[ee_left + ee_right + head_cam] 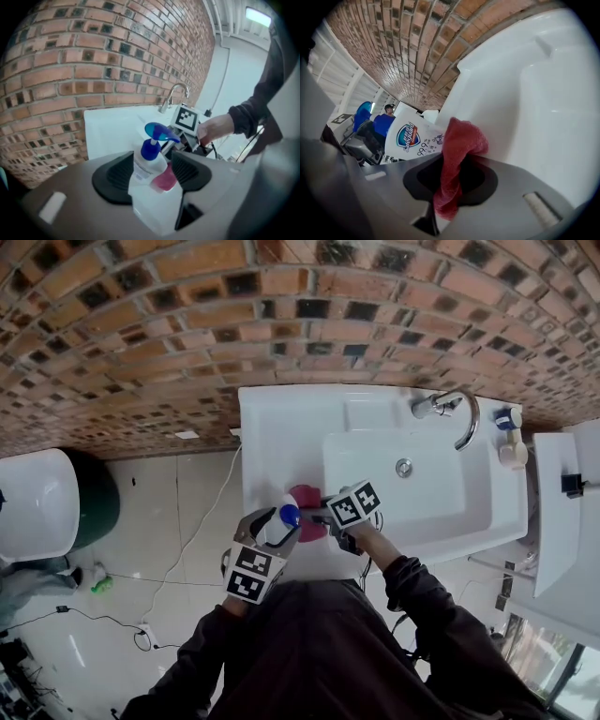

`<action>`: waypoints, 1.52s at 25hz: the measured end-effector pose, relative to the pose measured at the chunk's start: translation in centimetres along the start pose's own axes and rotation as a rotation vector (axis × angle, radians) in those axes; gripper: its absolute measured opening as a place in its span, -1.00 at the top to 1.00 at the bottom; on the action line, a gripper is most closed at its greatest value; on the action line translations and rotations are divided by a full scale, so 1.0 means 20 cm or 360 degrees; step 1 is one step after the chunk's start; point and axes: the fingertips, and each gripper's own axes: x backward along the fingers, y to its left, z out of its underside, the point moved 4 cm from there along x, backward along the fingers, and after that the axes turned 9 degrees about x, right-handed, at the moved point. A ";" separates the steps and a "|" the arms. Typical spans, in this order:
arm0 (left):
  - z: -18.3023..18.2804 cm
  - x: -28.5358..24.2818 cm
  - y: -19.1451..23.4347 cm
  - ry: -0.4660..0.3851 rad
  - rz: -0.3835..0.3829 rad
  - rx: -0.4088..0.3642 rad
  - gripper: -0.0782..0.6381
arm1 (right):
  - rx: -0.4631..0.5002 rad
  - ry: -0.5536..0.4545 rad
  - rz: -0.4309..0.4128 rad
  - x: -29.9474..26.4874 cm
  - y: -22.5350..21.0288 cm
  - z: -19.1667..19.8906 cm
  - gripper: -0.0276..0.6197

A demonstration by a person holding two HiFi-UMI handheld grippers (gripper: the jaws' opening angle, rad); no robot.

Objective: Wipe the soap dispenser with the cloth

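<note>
Nearest me, my left gripper [152,169] stands loosely open around the upright soap dispenser [149,161], at the front-left corner of the sink [281,427]. My right gripper [452,177] is clamped on the red cloth [458,150]. In its view the bottle's label lies just beside the cloth at ten o'clock, so I judge the wipe goes that way.

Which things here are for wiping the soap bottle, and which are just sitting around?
For the job:
soap dispenser
red cloth
left tool, with the dispenser between its jaws
right tool, pinching the cloth

Just there:
sink
faucet
brick wall
</note>
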 end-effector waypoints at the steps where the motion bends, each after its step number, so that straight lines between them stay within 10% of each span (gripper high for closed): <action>1: 0.00 -0.02 0.01 0.0011 -0.0006 0.0007 -0.05 | 0.0026 -0.0005 0.0026 0.01 0.01 -0.01 0.72; 17: 0.02 -0.15 0.01 0.0147 -0.0134 -0.0149 -0.08 | 0.0333 -0.0199 0.0331 0.38 0.18 -0.02 0.72; 29: 0.10 -0.05 0.03 0.0514 0.0116 -0.1035 0.25 | 0.0569 -0.0130 0.0342 0.44 0.28 -0.02 0.72; 38: 0.10 -0.04 0.04 0.0581 0.0207 -0.1172 0.25 | 0.0918 -0.0067 0.0150 0.41 0.38 -0.14 0.72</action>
